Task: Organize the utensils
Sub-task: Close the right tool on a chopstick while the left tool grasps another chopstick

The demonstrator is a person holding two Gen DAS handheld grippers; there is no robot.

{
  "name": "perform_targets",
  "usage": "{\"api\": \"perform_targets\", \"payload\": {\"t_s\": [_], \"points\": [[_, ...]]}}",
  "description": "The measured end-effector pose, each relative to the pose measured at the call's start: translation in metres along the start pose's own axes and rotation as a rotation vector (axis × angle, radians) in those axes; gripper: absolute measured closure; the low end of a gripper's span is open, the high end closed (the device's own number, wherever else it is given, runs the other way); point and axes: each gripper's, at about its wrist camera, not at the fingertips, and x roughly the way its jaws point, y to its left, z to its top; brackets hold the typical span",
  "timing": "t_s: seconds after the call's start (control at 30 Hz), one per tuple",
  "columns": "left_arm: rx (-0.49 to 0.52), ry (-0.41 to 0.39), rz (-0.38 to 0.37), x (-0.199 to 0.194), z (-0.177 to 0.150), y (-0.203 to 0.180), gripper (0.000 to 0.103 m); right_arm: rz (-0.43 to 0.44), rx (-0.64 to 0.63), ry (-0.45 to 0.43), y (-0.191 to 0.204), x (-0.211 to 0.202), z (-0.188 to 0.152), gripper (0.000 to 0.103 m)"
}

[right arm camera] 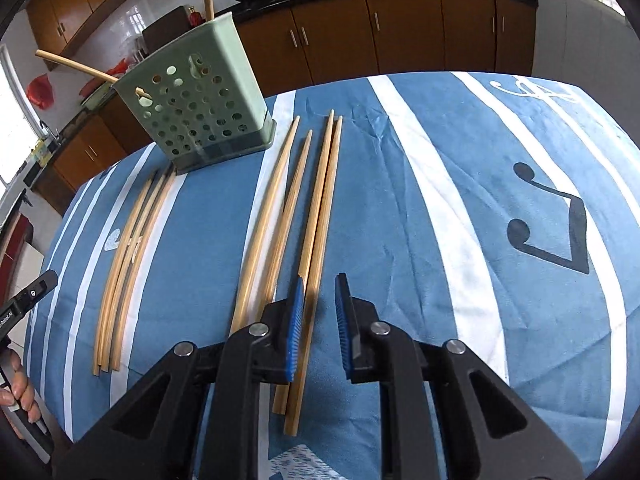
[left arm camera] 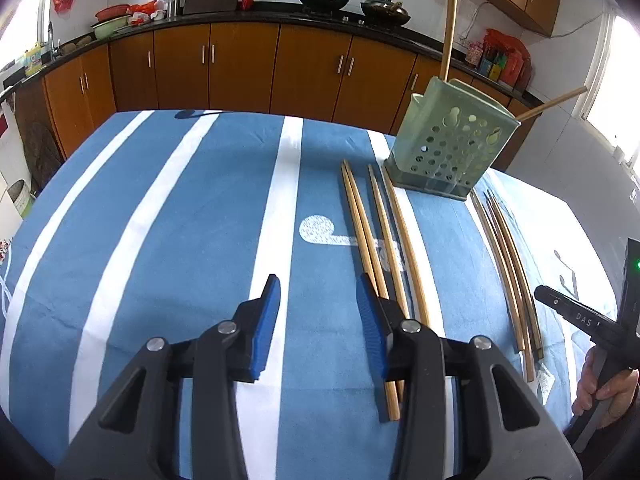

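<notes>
A pale green perforated utensil holder (left arm camera: 452, 148) (right arm camera: 200, 112) stands on the blue-and-white striped tablecloth (left arm camera: 160, 220) (right arm camera: 460, 200), with two chopsticks (left arm camera: 450, 28) (right arm camera: 72, 64) leaning out of it. Several wooden chopsticks (left arm camera: 376, 232) lie in a row beside my left gripper (left arm camera: 318, 284), which is open and empty; its right finger hovers over the outermost pair. Another row of chopsticks (right arm camera: 300, 208) lies under my right gripper (right arm camera: 320, 280). Its jaws stand narrowly apart above one chopstick, not pressing on it.
Each view catches the other chopstick row at its edge (left arm camera: 508, 264) (right arm camera: 132, 248), along with the other gripper's body and a person's hand (left arm camera: 604, 392) (right arm camera: 20, 392). Brown kitchen cabinets (left arm camera: 240, 68) with woks on the counter run behind the table.
</notes>
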Motion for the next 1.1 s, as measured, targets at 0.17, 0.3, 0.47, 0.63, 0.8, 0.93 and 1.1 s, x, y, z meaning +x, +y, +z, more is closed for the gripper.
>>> {"api": "perform_targets", "payload": {"t_s": [0.17, 0.3, 0.47, 0.63, 0.8, 0.93, 1.1], "points": [[0.009, 0.021, -0.01, 0.006, -0.003, -0.005, 0.063, -0.025, -0.015, 0.0, 0.0, 0.003, 0.0, 0.088], [0.018, 0.035, -0.019, 0.01, -0.005, -0.01, 0.063, -0.037, -0.038, 0.007, 0.003, 0.006, -0.001, 0.088], [0.02, 0.054, -0.039, 0.018, -0.008, -0.016, 0.063, -0.104, -0.065, -0.013, 0.002, 0.008, 0.001, 0.095], [0.037, 0.072, -0.055, 0.024, -0.012, -0.022, 0.068, -0.19, 0.07, -0.035, -0.033, 0.003, 0.009, 0.095], [0.071, 0.106, -0.059, 0.034, -0.016, -0.031, 0.08, -0.191, 0.087, -0.037, -0.044, 0.001, 0.011, 0.095], [0.089, 0.125, -0.044, 0.043, -0.02, -0.037, 0.086, -0.201, 0.073, -0.041, -0.042, 0.002, 0.01, 0.095], [0.113, 0.121, 0.003, 0.047, -0.023, -0.041, 0.093, -0.199, 0.063, -0.042, -0.041, 0.002, 0.01, 0.095]]}}
